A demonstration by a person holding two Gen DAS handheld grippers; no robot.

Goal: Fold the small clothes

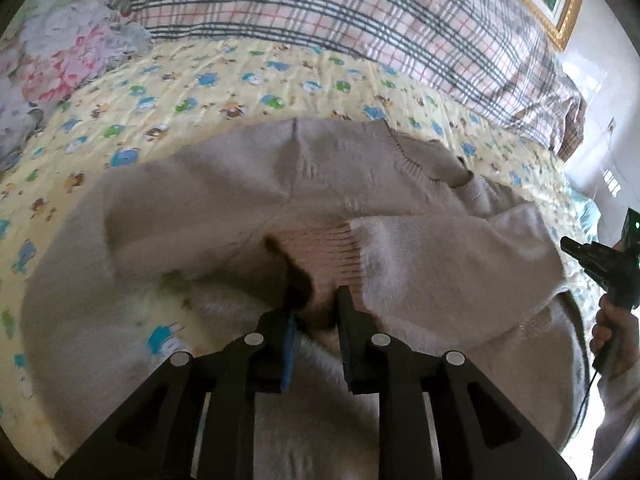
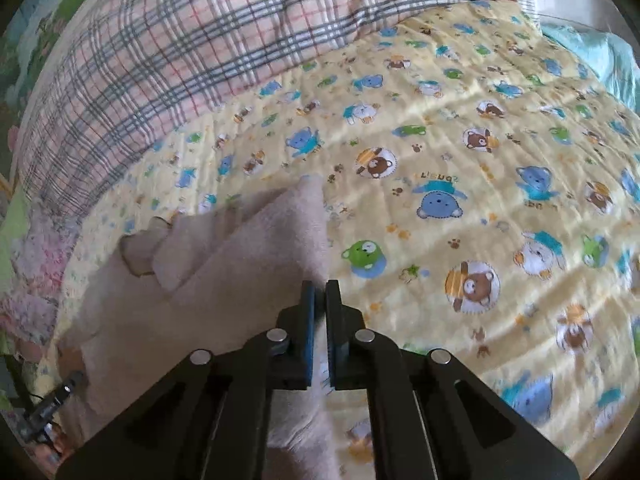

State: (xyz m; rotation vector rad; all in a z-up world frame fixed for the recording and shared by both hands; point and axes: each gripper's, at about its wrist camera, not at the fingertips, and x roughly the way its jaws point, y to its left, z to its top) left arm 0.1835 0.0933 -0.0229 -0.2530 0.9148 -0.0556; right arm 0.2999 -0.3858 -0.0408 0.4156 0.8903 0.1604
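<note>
Left gripper [image 1: 316,300]: low over the sweater [image 1: 224,204], pointing at its ribbed cuff [image 1: 320,248].
Right gripper [image 2: 320,292]: at the sweater's right edge, above the quilt [image 2: 460,168].
Hidden: sweater hem cut off by the frame; motion blur.
Left fingers: part open around bunched knit; grip unclear.
Right fingers: nearly closed, pinching the sweater edge.
Sweater: spread on the quilt, sleeve folded across.

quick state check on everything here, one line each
beige sweater: lying on the bed, partly folded, one sleeve laid across the body
left gripper: closed on a bunch of sweater fabric
right gripper: nearly shut, pinching the sweater's edge
yellow bear-print quilt: spread out, lightly wrinkled
plaid blanket: bunched up behind the quilt
</note>
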